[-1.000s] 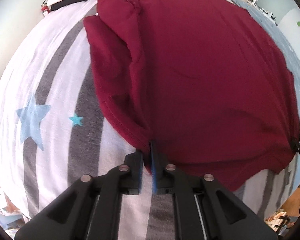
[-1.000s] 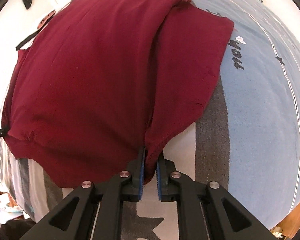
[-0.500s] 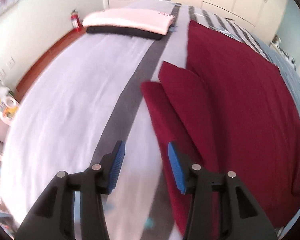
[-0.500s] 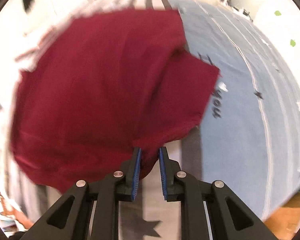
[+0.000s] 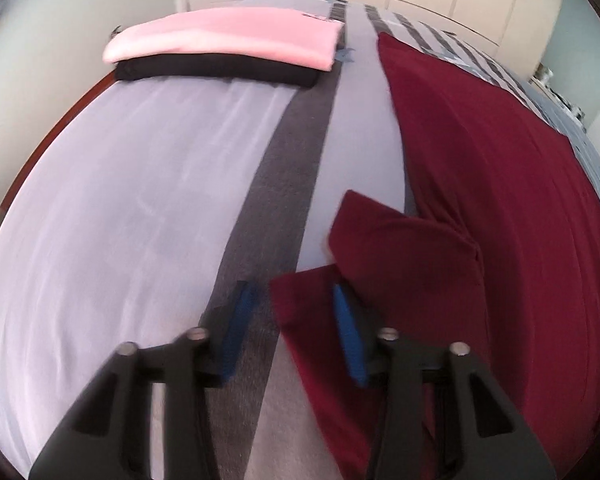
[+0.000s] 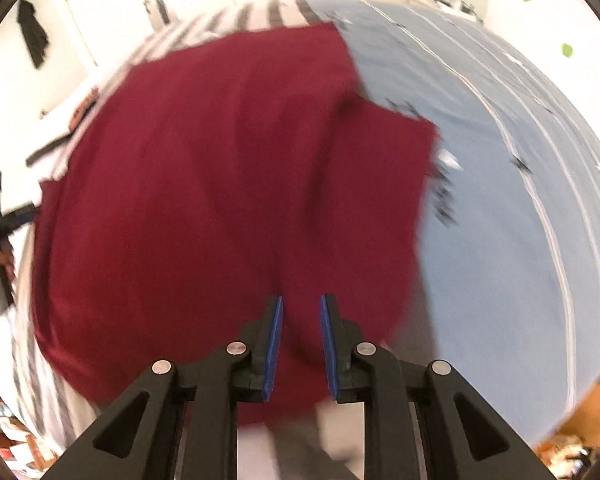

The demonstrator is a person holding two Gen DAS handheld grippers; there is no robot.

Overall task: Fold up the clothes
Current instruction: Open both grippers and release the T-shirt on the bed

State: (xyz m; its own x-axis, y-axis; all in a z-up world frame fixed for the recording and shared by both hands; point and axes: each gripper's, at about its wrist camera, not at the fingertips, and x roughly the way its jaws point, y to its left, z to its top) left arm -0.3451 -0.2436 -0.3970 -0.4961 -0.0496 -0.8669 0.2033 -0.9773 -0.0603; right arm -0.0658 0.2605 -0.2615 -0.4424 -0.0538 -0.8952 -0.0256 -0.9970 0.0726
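Note:
A dark red T-shirt [image 5: 500,184] lies spread on the bed, its left sleeve [image 5: 400,256] folded near my left gripper [image 5: 292,320]. The left gripper is open, and the sleeve's corner lies between its blue pads. In the right wrist view the same red shirt [image 6: 220,184] fills the middle, its other sleeve [image 6: 380,168] reaching toward the blue sheet. My right gripper [image 6: 300,336] is open over the shirt's near hem, holding nothing. The left gripper also shows in the right wrist view [image 6: 4,220] at the far left edge.
A folded pink garment [image 5: 228,36] lies on a folded black one [image 5: 220,70] at the far end of the bed. The bedsheet [image 5: 120,200] is white with a grey stripe [image 5: 284,184]. A blue sheet [image 6: 520,208] covers the right side.
Both grippers have let go of the shirt's hem and opened. The left one has moved up toward the left sleeve; the right one has lifted and pulled back slightly.

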